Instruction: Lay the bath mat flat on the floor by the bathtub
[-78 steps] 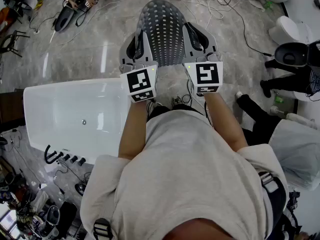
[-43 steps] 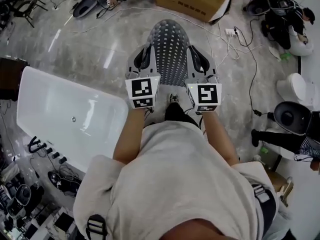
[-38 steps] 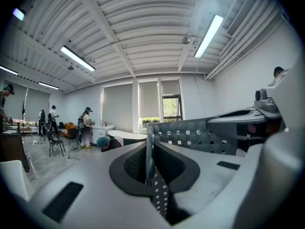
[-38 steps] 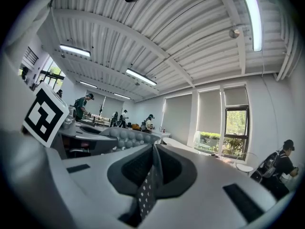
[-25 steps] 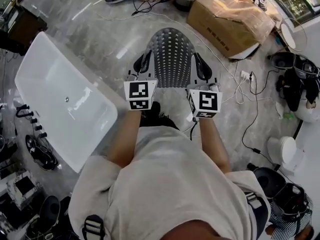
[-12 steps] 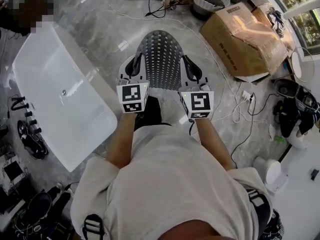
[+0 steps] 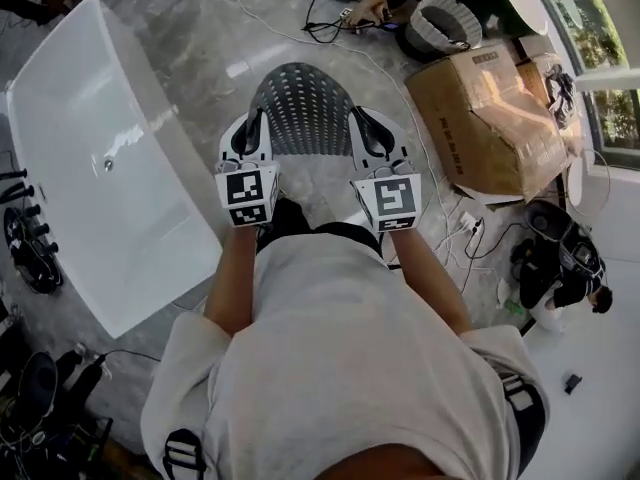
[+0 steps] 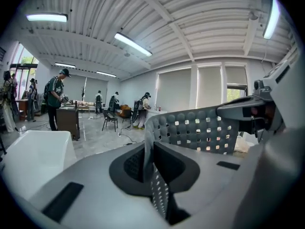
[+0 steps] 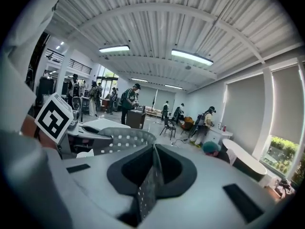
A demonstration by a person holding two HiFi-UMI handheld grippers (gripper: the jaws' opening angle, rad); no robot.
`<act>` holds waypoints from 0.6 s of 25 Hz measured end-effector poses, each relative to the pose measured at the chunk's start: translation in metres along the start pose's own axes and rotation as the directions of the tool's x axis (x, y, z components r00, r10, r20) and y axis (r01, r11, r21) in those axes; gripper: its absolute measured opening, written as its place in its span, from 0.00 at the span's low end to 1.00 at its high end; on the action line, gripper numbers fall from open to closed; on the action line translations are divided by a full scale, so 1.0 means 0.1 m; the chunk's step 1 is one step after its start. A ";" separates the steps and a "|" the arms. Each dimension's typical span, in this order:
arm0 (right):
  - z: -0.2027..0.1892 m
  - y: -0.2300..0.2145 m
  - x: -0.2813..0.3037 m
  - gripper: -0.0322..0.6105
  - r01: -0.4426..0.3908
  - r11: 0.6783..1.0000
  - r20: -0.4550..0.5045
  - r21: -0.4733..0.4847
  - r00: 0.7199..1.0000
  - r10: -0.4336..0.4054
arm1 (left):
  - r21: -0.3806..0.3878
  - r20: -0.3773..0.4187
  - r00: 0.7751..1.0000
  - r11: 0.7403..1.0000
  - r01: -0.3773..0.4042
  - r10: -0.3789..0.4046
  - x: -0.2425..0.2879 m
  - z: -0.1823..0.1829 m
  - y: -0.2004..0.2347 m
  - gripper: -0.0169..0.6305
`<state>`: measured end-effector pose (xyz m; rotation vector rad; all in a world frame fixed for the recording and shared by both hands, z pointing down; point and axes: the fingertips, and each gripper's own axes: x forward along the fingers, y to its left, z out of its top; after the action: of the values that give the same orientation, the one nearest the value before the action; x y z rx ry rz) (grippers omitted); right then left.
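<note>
- The left gripper (image 7: 248, 134) has its fingers (image 8: 95, 173) clenched on one side edge of the bath mat (image 7: 305, 108). The perforated grey sheet stands pinched between the dark pads.
- The right gripper (image 7: 366, 133) is clamped the same way on the opposite edge. The mat hangs between the two, bowed upward in the middle and clear of the floor (image 7: 210, 38).
- Gripping both sides, I judge, keeps it spread so it can go down flat instead of folding on itself.
- The bathtub (image 7: 90, 158) lies to the person's left, and the bare strip of floor along its long side looks like the landing place.
- To the right sits a cardboard box (image 7: 485, 118), with cables (image 7: 455, 230) trailing near the person's feet. They could end up under the mat if it drifts that way.
- Other people (image 8: 56, 97) work well away across the room.
</note>
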<state>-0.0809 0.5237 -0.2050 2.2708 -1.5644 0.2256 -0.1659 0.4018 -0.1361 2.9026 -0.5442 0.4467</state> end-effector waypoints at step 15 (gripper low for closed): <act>0.00 0.54 1.15 0.09 -0.490 0.859 -0.037 -0.148 0.871 0.490 | -0.070 -0.065 0.939 0.937 -0.342 0.338 0.02 -0.17 0.78 0.07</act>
<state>-0.0885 0.4073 -0.1553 1.7201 -2.0654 0.2247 -0.1981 0.3323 -0.1123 2.7144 -1.0384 0.5280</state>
